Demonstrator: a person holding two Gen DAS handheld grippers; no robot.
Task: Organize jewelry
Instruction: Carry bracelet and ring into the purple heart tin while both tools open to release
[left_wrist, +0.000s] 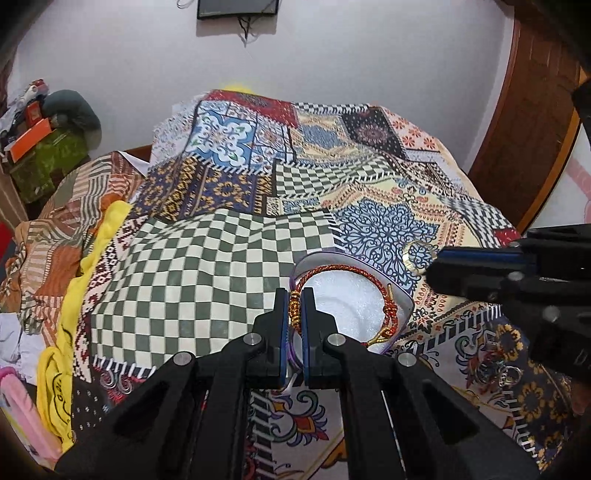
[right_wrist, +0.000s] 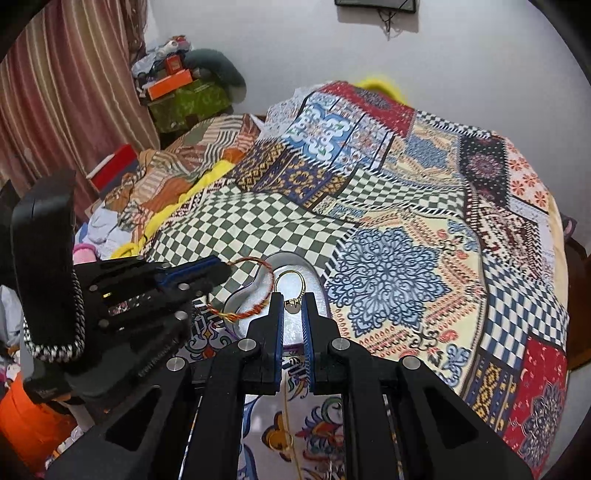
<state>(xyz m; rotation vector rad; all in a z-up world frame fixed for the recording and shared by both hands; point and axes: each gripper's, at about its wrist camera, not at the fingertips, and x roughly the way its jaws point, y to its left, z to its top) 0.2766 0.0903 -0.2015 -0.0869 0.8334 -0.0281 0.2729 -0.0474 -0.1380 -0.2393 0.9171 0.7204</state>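
A red and gold braided cord bracelet (left_wrist: 343, 271) hangs over a white purple-rimmed dish (left_wrist: 354, 306) on the patterned bedspread. My left gripper (left_wrist: 294, 295) is shut on the bracelet's gold beads, above the dish. In the right wrist view the bracelet (right_wrist: 255, 291) and the left gripper (right_wrist: 207, 269) show at left. My right gripper (right_wrist: 293, 297) is shut on a thin gold ring (right_wrist: 290, 284) above the dish (right_wrist: 295, 325). In the left wrist view the right gripper (left_wrist: 432, 266) holds the ring (left_wrist: 419, 256) to the right of the dish.
A small heap of silver rings and chains (left_wrist: 502, 373) lies on the bedspread at right. A gold chain (right_wrist: 286, 424) lies under my right gripper. Folded clothes (left_wrist: 55, 221) are piled at left. A wooden headboard (left_wrist: 535, 110) stands at right.
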